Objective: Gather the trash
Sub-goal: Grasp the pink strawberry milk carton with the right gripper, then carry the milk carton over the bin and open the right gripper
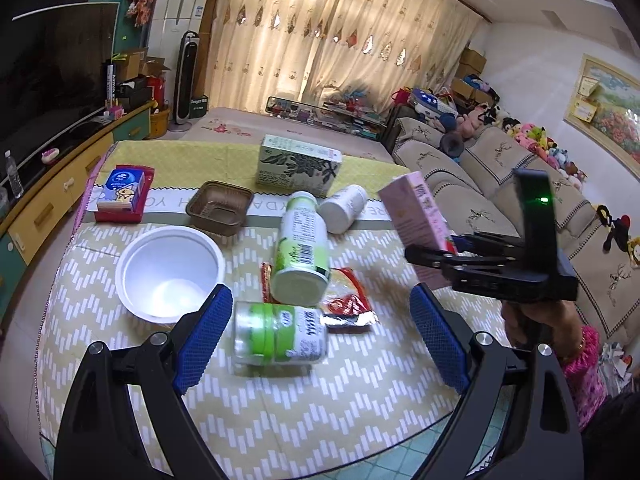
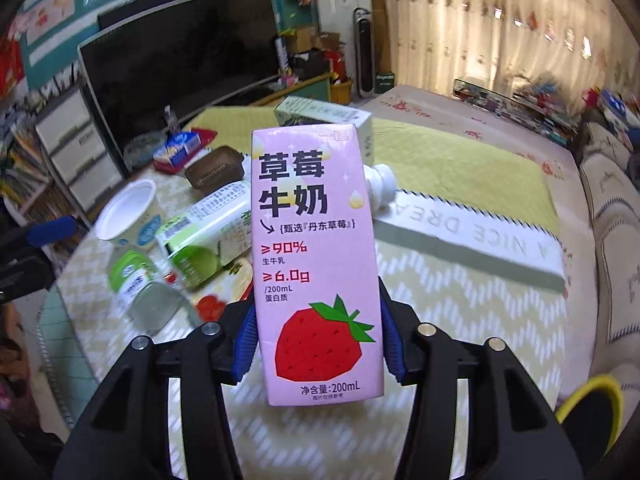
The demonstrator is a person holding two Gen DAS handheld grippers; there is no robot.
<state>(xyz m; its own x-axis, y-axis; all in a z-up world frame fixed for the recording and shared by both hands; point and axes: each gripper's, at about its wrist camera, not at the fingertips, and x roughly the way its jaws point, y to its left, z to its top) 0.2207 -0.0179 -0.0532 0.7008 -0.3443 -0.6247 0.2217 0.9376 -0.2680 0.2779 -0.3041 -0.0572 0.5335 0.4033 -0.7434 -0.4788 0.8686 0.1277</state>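
Observation:
My right gripper [image 2: 320, 344] is shut on a pink strawberry milk carton [image 2: 316, 240], pads pressed on both its sides, and holds it upright above the table. In the left wrist view the same carton [image 1: 416, 212] hangs at the right in that gripper [image 1: 436, 256]. My left gripper [image 1: 320, 292] is open just above a small glass jar with a green label [image 1: 280, 334], which lies on its side between the blue pads without touching them. Behind the jar lie a green-and-white bottle [image 1: 300, 248], a red wrapper [image 1: 348, 304] and a small white bottle [image 1: 344, 208].
On the chevron-patterned tablecloth [image 1: 360, 392] stand a white bowl [image 1: 170, 272], a brown plastic tray [image 1: 220, 208], a green box [image 1: 298, 168] and a tissue pack [image 1: 120, 194]. A sofa [image 1: 500, 176] runs along the right. A yellow-rimmed bin [image 2: 592, 396] sits low beside the table.

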